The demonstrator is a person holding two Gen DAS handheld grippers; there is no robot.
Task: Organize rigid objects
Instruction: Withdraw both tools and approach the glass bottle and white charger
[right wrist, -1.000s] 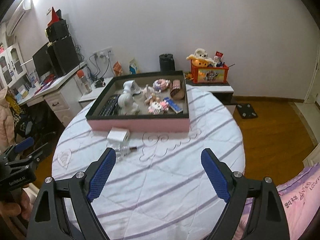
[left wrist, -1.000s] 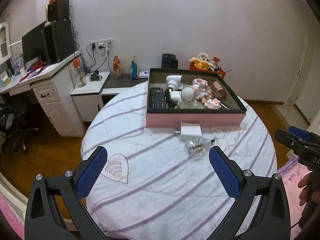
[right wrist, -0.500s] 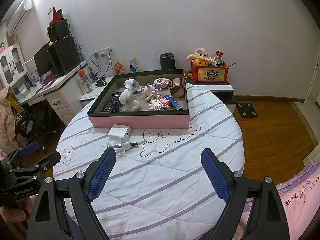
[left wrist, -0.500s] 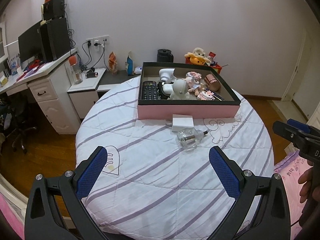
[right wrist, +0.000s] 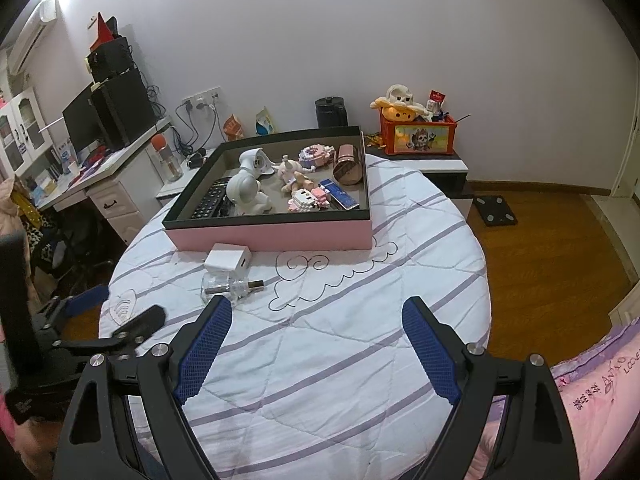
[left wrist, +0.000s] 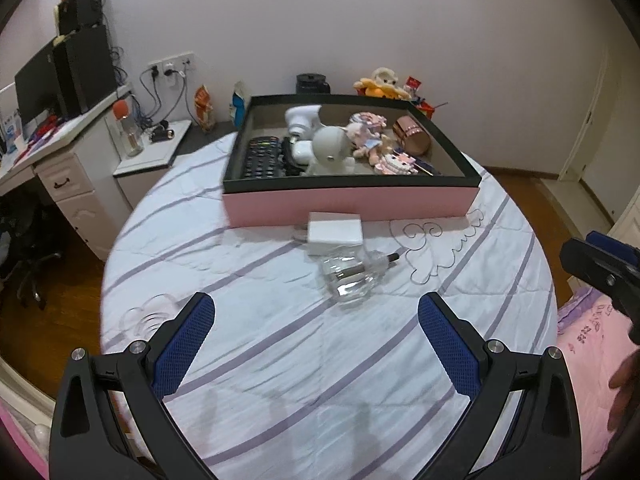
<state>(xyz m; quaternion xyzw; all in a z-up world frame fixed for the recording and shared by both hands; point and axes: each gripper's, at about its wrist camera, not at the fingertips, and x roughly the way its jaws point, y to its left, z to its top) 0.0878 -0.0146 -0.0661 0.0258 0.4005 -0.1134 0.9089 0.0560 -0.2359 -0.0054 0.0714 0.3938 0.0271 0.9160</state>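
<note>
Pink-sided box [left wrist: 348, 202] sits on the round tabletop [left wrist: 280, 360], holding one remote [left wrist: 260, 158] and several toys. Just before it lie one white charger [left wrist: 335, 233] and one glass bottle [left wrist: 352, 278], touching. Left claw [left wrist: 312, 344] and right claw [right wrist: 316, 346] hang apart, empty.

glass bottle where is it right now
The glass bottle lies on its side on the bed cover, just in front of the white charger, outside the pink box.

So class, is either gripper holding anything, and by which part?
Nothing is held. The left gripper and right gripper are both open above the striped round table.
</note>
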